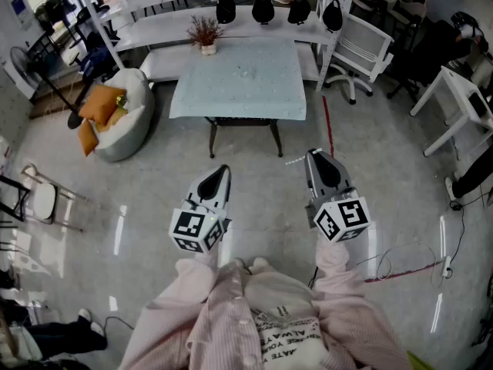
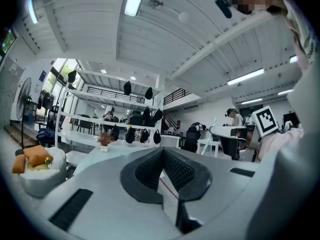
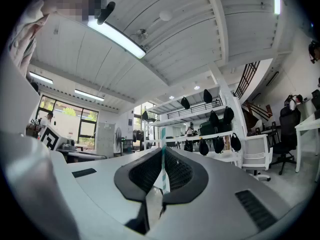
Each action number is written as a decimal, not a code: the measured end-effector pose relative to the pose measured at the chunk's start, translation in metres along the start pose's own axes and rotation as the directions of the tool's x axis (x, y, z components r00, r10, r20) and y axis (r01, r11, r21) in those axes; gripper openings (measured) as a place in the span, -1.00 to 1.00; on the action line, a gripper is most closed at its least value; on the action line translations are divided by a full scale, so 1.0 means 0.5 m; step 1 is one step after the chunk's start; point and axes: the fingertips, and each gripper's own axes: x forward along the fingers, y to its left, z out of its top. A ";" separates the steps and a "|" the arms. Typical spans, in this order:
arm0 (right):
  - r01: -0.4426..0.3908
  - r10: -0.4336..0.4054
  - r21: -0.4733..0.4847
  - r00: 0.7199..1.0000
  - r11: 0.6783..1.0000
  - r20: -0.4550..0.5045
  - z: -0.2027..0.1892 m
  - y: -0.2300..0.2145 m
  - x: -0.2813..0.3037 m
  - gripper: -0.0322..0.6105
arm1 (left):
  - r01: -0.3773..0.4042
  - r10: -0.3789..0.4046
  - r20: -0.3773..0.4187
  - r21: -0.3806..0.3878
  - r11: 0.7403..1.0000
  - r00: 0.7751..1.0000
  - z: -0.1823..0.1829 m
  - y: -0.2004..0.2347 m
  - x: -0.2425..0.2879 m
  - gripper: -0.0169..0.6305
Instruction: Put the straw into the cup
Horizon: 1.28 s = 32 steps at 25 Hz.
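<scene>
My right gripper [image 1: 312,154] is held level over the floor, well short of the table, shut on a thin white straw with teal stripes [image 3: 163,165]. The straw [image 1: 296,160] sticks out sideways to the left at the gripper's tip. It also shows upright in the left gripper view [image 2: 214,126]. My left gripper [image 1: 224,170] is beside it at the same height, shut with nothing in it [image 2: 162,152]. A small clear thing [image 1: 245,72] on the table may be the cup; I cannot make it out.
The table [image 1: 269,99] has a pale blue cloth and a potted plant [image 1: 205,33] at its far edge. A beanbag with orange cushions [image 1: 127,118] lies at its left, a white chair [image 1: 362,48] at its right. A red line [image 1: 327,126] runs along the floor.
</scene>
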 end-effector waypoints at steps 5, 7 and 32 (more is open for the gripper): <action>-0.002 0.002 0.010 1.000 1.000 -0.003 -0.009 -0.014 0.012 -0.85 | -0.010 0.010 -0.002 -0.009 1.000 1.000 -0.006 0.010 0.015 -0.95; 0.000 0.000 0.016 1.000 1.000 -0.004 -0.009 -0.024 0.014 -0.86 | -0.015 0.015 -0.001 -0.013 1.000 1.000 -0.004 0.010 0.023 -0.95; 0.011 -0.010 0.066 1.000 0.998 -0.010 -0.063 -0.141 0.169 -0.85 | -0.021 0.021 -0.005 -0.044 0.999 1.000 -0.030 0.110 0.193 -0.95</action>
